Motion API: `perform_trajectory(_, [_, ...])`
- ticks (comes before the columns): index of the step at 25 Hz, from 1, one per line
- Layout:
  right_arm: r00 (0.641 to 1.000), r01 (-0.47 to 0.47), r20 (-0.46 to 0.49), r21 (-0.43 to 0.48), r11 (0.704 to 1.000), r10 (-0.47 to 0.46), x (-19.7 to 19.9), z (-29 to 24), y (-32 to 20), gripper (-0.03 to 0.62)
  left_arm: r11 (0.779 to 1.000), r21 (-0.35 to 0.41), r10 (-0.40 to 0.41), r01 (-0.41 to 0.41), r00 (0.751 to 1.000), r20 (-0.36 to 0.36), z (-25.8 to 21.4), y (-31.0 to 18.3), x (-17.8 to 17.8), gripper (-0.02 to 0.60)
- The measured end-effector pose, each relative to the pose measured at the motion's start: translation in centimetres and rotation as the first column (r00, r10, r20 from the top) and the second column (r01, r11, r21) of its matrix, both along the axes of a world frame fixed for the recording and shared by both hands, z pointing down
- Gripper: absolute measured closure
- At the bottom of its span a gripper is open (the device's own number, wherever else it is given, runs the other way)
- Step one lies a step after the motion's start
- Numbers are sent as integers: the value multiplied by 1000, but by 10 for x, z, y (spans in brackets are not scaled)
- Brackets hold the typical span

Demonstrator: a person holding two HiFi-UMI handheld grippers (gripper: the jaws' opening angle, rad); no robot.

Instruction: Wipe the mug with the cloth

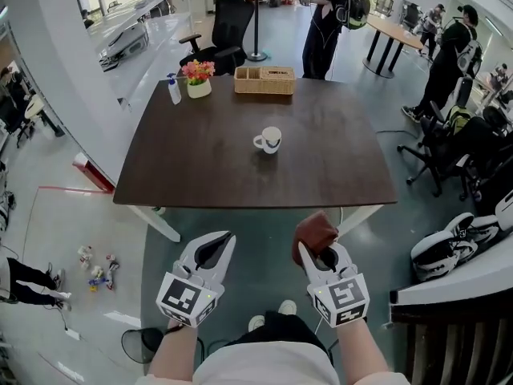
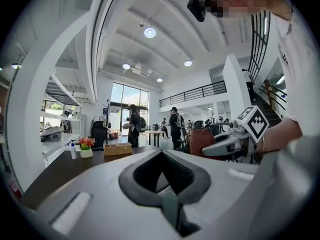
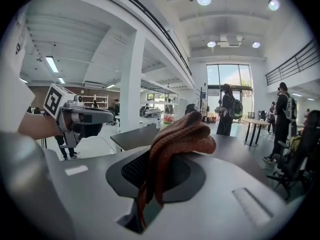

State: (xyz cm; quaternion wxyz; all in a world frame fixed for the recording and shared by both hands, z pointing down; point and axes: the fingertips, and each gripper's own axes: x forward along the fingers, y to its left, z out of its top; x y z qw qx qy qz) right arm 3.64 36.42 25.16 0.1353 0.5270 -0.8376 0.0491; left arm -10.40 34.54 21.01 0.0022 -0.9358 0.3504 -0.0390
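Note:
The white mug point(image 1: 268, 140) stands upright near the middle of the dark brown table point(image 1: 200, 167), handle to the left. Both grippers hang in front of the table's near edge, well short of the mug. My right gripper point(image 1: 309, 249) is shut on a bunched brown cloth point(image 1: 314, 232). In the right gripper view the cloth point(image 3: 181, 134) is pinched between the jaws and bulges over them. My left gripper point(image 1: 226, 240) is shut with nothing in it. The left gripper view also shows the cloth point(image 2: 200, 141), off to the right in the other gripper.
At the table's far edge sit a wicker basket point(image 1: 264, 80), a pot of flowers point(image 1: 198, 77) and a spray bottle point(image 1: 174, 91). A black office chair point(image 1: 220, 30) and standing people are behind it. More chairs and bags crowd the right side.

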Motion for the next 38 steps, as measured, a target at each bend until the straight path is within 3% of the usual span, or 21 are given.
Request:
perform_trajectory(9, [1000,8,-5,-3,1000,-8,2,2,63,516,999,-13,-45,44,999,-12,-5,56,1,581])
perform_trajectory(18, [999,32,0,28,999,-32,11,-7,104,519,999,1,-47,47,999,-15,-9,102,23,581])
perform_trajectory(38, [1000,19,-5,68,998,-19,15,-18,123,519,999,35,11,-10,999,-32,-15,121,22,581])
